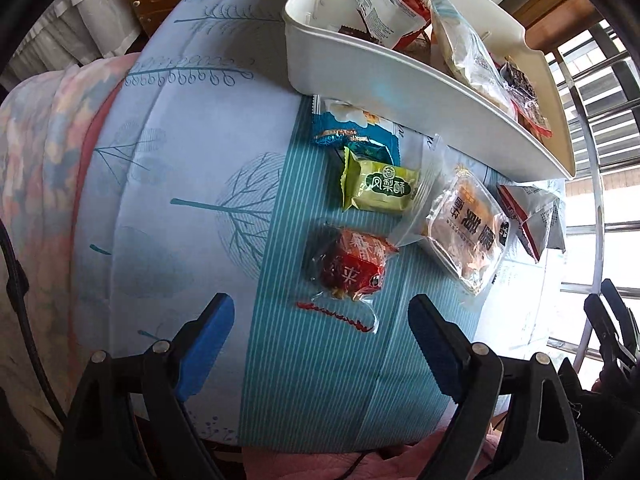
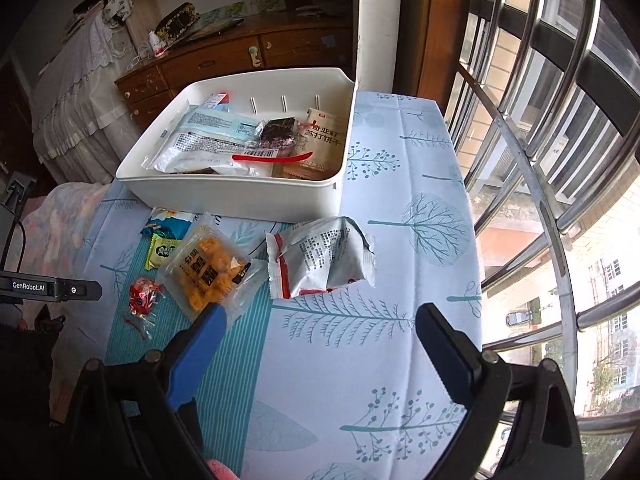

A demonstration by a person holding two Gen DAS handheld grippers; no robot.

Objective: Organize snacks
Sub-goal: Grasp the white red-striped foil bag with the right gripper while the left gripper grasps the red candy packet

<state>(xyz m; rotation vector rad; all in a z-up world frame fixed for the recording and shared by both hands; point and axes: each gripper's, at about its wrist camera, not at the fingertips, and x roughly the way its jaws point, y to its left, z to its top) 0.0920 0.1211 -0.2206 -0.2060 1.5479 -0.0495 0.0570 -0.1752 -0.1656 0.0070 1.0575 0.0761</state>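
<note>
5 snack packets (image 1: 379,191) beside white bin (image 1: 400,92), both tools (image 1: 320,316) (image 2: 320,328) open-jawed.

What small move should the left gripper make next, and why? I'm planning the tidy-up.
Probably lower the left gripper onto the red snack and close. Its jaws stand open and empty, the snack lies just ahead between them on the cloth, and the white bin already holds other packets.

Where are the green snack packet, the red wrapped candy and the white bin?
green snack packet (image 1: 380,191), left wrist view, middle of its printed face
red wrapped candy (image 1: 352,270), left wrist view, its red centre
white bin (image 2: 240,196), right wrist view, near outer wall
</note>
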